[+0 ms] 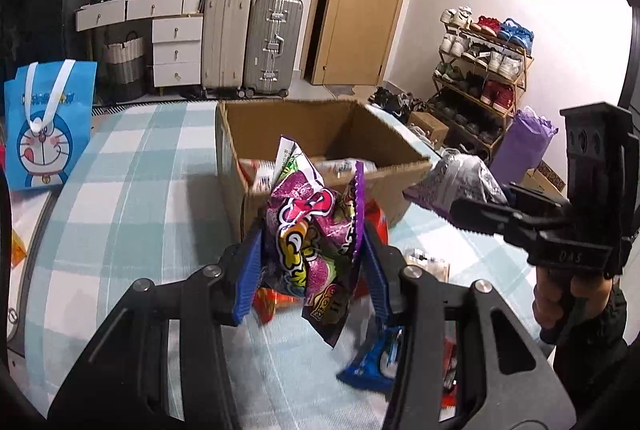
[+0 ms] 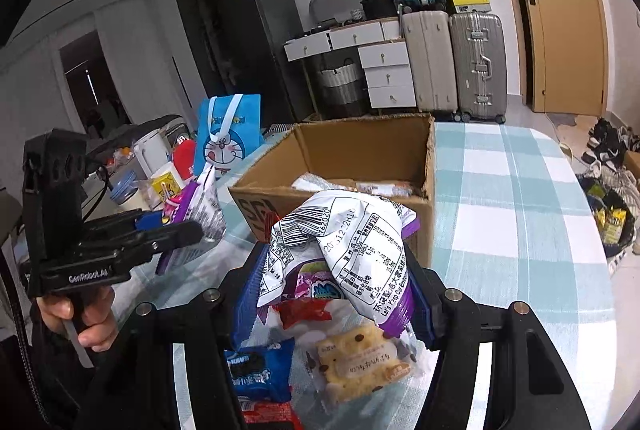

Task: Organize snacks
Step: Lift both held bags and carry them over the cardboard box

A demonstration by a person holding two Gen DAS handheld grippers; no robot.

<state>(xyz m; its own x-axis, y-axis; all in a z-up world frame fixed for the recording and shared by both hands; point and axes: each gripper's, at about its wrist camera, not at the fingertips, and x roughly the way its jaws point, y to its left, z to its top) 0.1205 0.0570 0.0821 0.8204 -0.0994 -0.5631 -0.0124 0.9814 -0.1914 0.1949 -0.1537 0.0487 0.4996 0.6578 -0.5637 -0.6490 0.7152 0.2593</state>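
I hold a two-finger gripper in each hand above a table covered in a pale blue and white checked cloth (image 2: 520,197). My left gripper (image 1: 312,254) has its blue-padded jaws pinched tight on a crinkled purple snack packet (image 1: 316,242), which hangs clear of the table. My right gripper (image 2: 340,294) is clamped on a white and purple snack bag (image 2: 344,250), printed side with barcode facing up, also lifted off the surface. Both packets sit just in front of an open cardboard box (image 2: 352,137), which stands on the cloth beyond my jaws.

Inside the box a few wrapped snacks (image 2: 360,185) already lie on the bottom, so I judge the sorting is under way but far from finished. Still loose on the table beneath my grippers are a blue cookie pack (image 2: 256,370), a clear-wrapped chocolate-chip biscuit (image 2: 360,366), a red packet (image 2: 304,312) and another red wrapper (image 2: 268,416) at the near edge. The two bags I carry look ready to go into the box next, and then the loose ones remain

A blue cartoon tote bag (image 1: 46,125) stands off to the left of the box
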